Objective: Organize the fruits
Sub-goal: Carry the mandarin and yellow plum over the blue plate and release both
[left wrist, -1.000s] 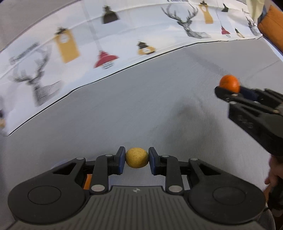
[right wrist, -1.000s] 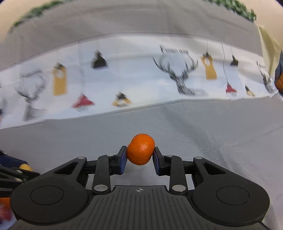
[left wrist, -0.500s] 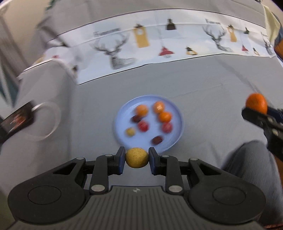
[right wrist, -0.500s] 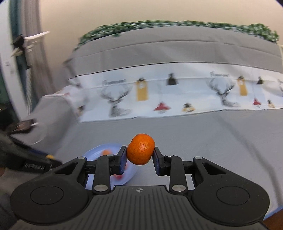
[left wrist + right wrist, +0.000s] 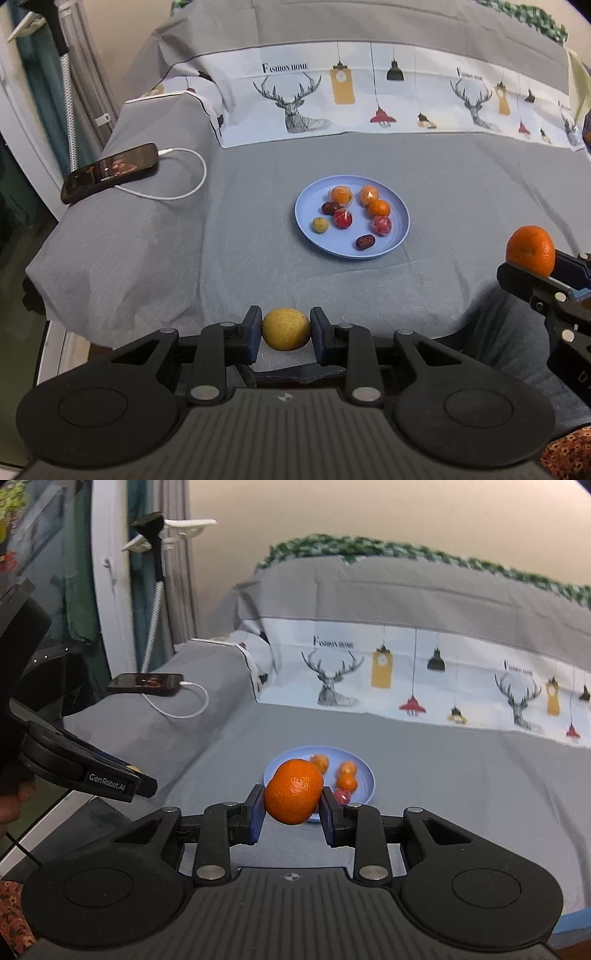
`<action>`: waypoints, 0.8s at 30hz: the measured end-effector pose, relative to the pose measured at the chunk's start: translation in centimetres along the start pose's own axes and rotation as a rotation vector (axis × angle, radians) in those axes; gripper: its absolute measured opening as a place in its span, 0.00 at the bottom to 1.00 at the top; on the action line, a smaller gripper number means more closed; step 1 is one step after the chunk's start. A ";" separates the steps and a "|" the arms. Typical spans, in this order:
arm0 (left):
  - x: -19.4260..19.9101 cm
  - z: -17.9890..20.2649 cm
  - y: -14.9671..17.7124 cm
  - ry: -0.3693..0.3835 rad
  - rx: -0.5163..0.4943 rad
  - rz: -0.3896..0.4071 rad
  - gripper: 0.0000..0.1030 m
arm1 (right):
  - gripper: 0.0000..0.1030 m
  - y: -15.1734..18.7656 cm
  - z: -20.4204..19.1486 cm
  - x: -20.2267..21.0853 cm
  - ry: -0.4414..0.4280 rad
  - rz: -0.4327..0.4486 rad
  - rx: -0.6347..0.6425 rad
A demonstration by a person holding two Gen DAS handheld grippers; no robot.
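Observation:
A blue plate [image 5: 397,236] lies on the grey bed cover and holds several small fruits: oranges, red ones, dark dates and a yellow one. My left gripper [image 5: 285,329] is shut on a small yellow fruit [image 5: 285,329], held near the bed's front edge, well short of the plate. My right gripper [image 5: 292,793] is shut on an orange mandarin [image 5: 293,791], also short of the plate [image 5: 365,775]. The right gripper and its mandarin [image 5: 530,251] show at the right of the left wrist view. The left gripper [image 5: 122,786] shows at the left of the right wrist view.
A black phone [image 5: 109,171] with a white cable [image 5: 184,188] lies on the raised left part of the bed. A white band printed with deer and lamps [image 5: 369,99] runs across behind the plate. The bed's left edge drops to the floor.
Both views have pulled back and steadied; the plate, blurred half a second ago, now sits sharp and farther ahead. Both grippers still hold their fruits.

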State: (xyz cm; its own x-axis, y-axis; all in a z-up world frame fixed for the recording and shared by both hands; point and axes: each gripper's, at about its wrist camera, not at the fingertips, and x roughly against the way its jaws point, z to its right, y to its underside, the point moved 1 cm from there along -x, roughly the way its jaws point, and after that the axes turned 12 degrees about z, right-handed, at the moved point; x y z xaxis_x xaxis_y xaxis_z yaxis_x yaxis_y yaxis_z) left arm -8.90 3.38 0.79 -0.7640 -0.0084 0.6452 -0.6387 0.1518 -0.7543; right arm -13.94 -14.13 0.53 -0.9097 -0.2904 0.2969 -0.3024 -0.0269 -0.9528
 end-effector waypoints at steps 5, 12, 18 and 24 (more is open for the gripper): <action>1.2 -0.2 0.3 0.010 0.012 0.019 0.30 | 0.31 -0.1 -1.3 1.6 -0.010 0.021 0.035; 1.5 -0.3 0.2 0.014 0.020 0.036 0.30 | 0.31 -0.3 -1.4 2.0 -0.002 0.034 0.045; 0.5 -0.5 0.3 0.019 0.024 0.012 0.30 | 0.31 -0.1 -1.3 1.3 -0.007 0.011 0.046; -1.6 -0.4 0.4 0.038 0.019 -0.037 0.30 | 0.31 0.3 -1.0 -0.3 -0.010 -0.037 0.036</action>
State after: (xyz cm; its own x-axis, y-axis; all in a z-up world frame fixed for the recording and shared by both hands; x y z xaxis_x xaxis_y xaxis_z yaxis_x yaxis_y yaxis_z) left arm -7.93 3.87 -0.50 -0.7363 0.0238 0.6763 -0.6681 0.1336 -0.7320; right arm -14.08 -13.06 0.23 -0.8952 -0.2982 0.3313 -0.3250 -0.0720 -0.9430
